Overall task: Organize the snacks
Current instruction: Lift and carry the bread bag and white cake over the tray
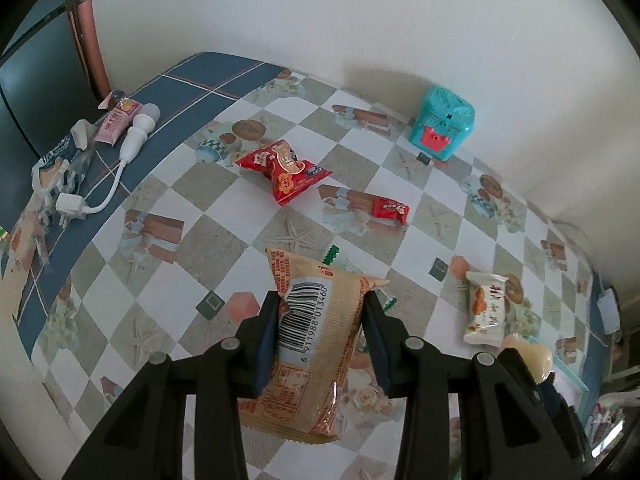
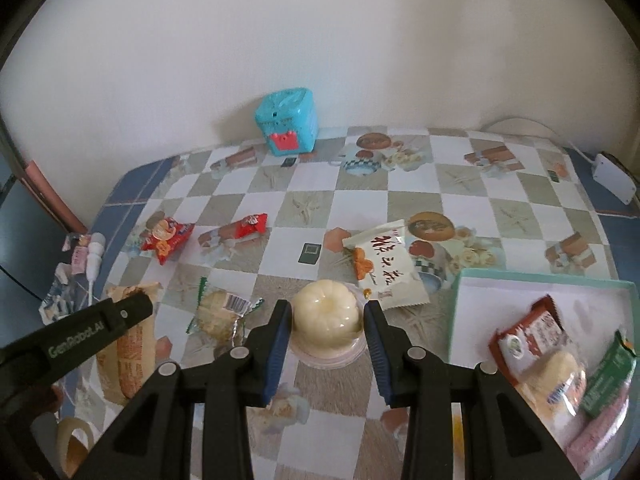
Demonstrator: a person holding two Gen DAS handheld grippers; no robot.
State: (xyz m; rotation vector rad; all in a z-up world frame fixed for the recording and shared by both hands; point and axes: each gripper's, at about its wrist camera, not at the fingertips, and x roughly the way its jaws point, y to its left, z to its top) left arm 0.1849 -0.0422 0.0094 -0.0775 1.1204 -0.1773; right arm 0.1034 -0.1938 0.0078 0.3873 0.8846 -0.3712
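Observation:
My left gripper [image 1: 320, 316] is shut on a tan snack packet [image 1: 308, 332] with a barcode, held over the checkered table; it also shows in the right wrist view [image 2: 128, 344]. My right gripper [image 2: 325, 320] is shut on a cream pudding cup [image 2: 326, 320]. A teal-rimmed white box [image 2: 460, 320] at the right holds several snacks. On the table lie a white packet [image 2: 384, 268], a green-edged pastry [image 2: 220, 312], a red packet [image 2: 166, 238] and a small red bar [image 2: 250, 226].
A teal toy box [image 2: 289, 120] stands by the wall. A white charger cable [image 1: 132, 140], a pink packet [image 1: 116, 120] and a clear bag [image 1: 56, 168] lie at the left edge. A white adapter [image 2: 614, 174] sits at the far right.

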